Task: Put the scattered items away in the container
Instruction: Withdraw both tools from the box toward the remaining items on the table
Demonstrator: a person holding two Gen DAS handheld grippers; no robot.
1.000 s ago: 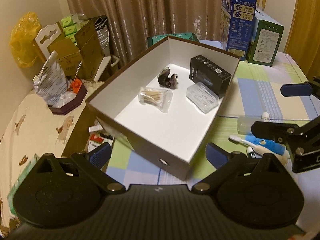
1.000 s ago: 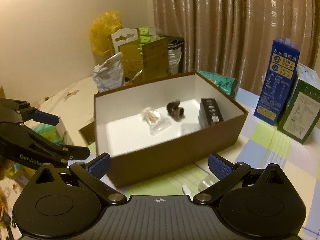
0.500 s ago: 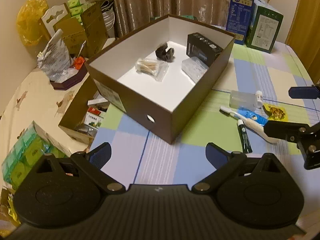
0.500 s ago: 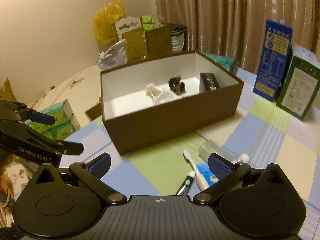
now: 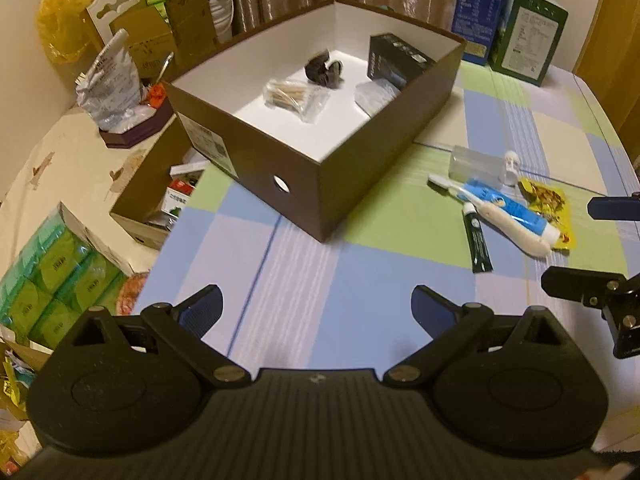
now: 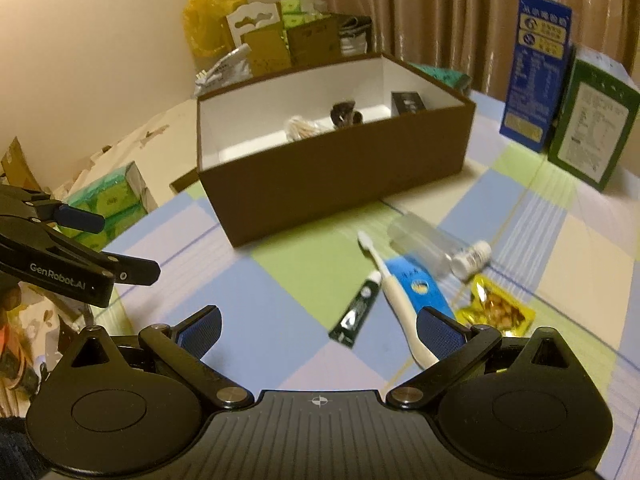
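Note:
A brown box with white inside point(image 5: 360, 168) point(image 6: 340, 176) holds a cotton-swab bag point(image 5: 294, 96), a dark clip point(image 5: 323, 70), a black box point(image 5: 396, 60) and a clear case point(image 5: 374, 94). On the checked cloth to its right lie a toothbrush point(image 5: 492, 216) point(image 6: 394, 284), a blue tube point(image 5: 508, 210) point(image 6: 420, 288), a dark green tube point(image 5: 477, 240) point(image 6: 356, 314), a clear bottle point(image 5: 478, 164) point(image 6: 430, 248) and a yellow snack packet point(image 5: 548, 204) point(image 6: 498, 308). My left gripper point(image 5: 316, 308) is open and empty, back from the box. My right gripper point(image 6: 318, 326) is open and empty above the green tube.
Blue point(image 6: 536, 68) and green point(image 6: 588, 120) cartons stand behind the box at the right. Left of the table are cardboard boxes point(image 5: 160, 36), a silver bag point(image 5: 108, 88), a yellow bag point(image 5: 64, 24), green tissue packs point(image 5: 60, 276) and an open low carton point(image 5: 160, 200).
Both grippers have pulled back and up from the box. The loose items on the cloth have come into full view. Both stay open.

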